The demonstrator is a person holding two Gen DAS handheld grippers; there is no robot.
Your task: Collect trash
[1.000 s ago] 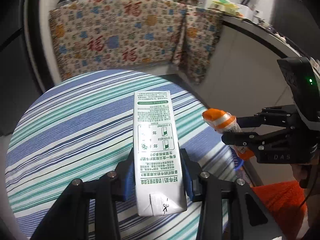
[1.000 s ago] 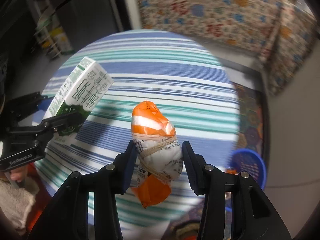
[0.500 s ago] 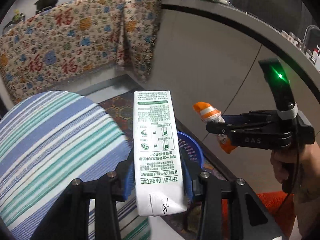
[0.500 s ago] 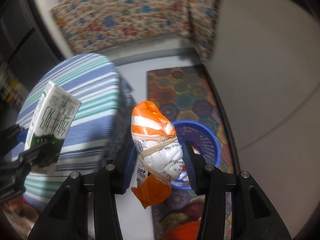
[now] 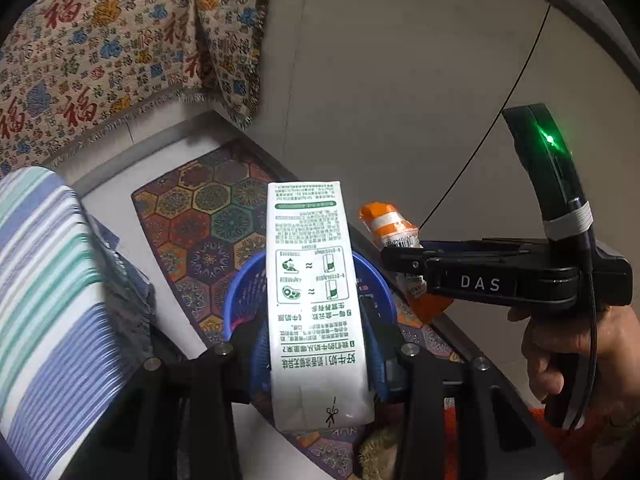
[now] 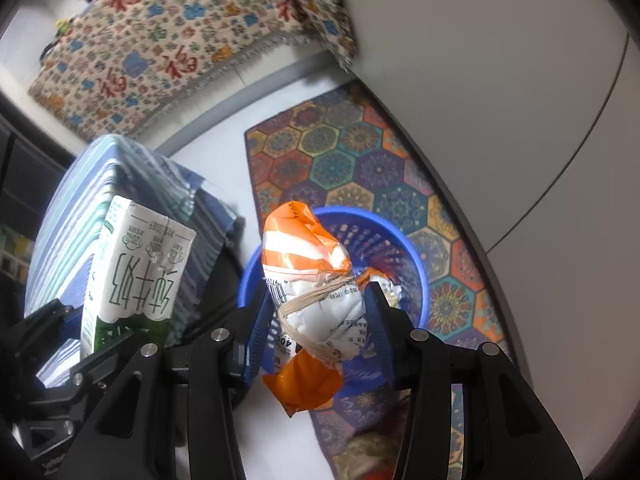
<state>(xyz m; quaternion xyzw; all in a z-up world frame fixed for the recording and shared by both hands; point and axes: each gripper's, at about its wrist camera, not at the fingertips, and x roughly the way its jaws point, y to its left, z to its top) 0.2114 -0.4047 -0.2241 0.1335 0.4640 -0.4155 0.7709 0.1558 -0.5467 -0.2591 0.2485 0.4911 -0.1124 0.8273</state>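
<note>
Swung off striped table, now above blue plastic basket (image 6: 416, 264): left gripper (image 5: 316, 344) clamped on white milk carton (image 5: 312, 280), right gripper (image 6: 316, 320) clamped on orange-white tied wrapper (image 6: 308, 280); ready to drop

Home interior indicated: floral cloth with red characters (image 6: 172, 40) draped over furniture, hexagon-patterned rug (image 6: 344, 152) laid on pale floor, striped tablecloth (image 5: 44, 280) spread beside it, blue plastic basket (image 6: 400, 248) placed on rug.
</note>
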